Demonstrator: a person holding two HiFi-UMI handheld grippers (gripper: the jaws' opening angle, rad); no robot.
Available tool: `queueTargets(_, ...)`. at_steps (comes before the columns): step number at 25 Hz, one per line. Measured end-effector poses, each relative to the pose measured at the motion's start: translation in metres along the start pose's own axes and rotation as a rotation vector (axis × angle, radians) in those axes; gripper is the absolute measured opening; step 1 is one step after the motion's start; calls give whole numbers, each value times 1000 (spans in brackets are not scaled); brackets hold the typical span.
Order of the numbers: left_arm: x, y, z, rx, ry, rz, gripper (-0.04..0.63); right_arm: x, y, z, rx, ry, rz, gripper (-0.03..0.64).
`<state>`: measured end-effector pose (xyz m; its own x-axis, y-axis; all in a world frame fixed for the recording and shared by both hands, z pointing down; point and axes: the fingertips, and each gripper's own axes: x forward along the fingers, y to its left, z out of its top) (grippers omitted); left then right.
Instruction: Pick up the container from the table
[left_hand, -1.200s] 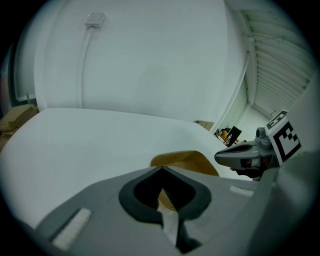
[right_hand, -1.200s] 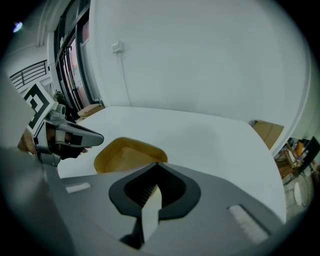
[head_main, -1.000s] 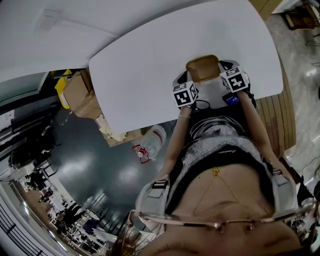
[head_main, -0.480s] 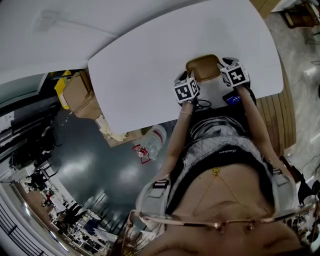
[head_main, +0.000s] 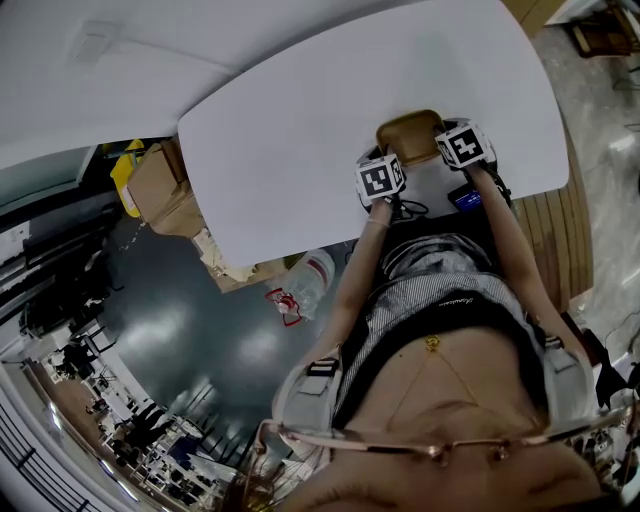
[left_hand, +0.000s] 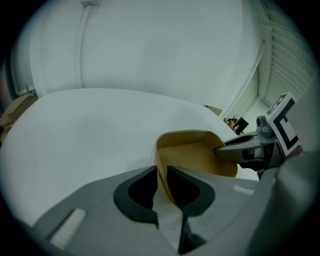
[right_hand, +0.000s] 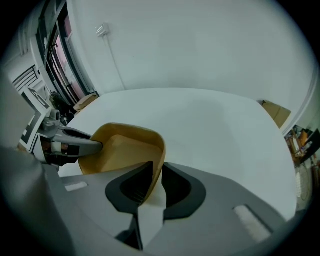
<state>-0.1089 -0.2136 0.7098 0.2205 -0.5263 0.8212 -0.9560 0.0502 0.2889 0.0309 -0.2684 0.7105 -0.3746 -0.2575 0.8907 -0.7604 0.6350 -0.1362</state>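
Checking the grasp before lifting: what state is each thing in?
container: upright, empty, resting on the table.
left gripper: shut on one container wall.
right gripper: jaws have just been closing, now shut on the opposite wall.
bottle: lying on the floor.

1 container, mustard-tan, open-topped, no lid. Shape: a shallow rounded rectangle with 4 soft corners; thin walls flare outward from a flat floor to a smooth rim. Inside is matte and empty, seen clearly in the left gripper view and the right gripper view. Pose: upright, mouth up, not tilted. Location: on the white table, close to the edge nearest the person and toward the table's right end in the head view.
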Motion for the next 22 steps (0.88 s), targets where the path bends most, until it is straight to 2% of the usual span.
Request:
queueTargets(12, 6, 3, -1, -17, 4, 20, 41, 6, 2, -3, -45, 27, -11, 71)
queueTargets(18, 6, 3, 0, 9, 1, 33, 38, 7, 1, -6, -39, 41, -19, 69)
queueTargets(22, 4, 3, -2, 37, 17, 59, 34, 5, 1, -18, -42, 99, -36, 69)
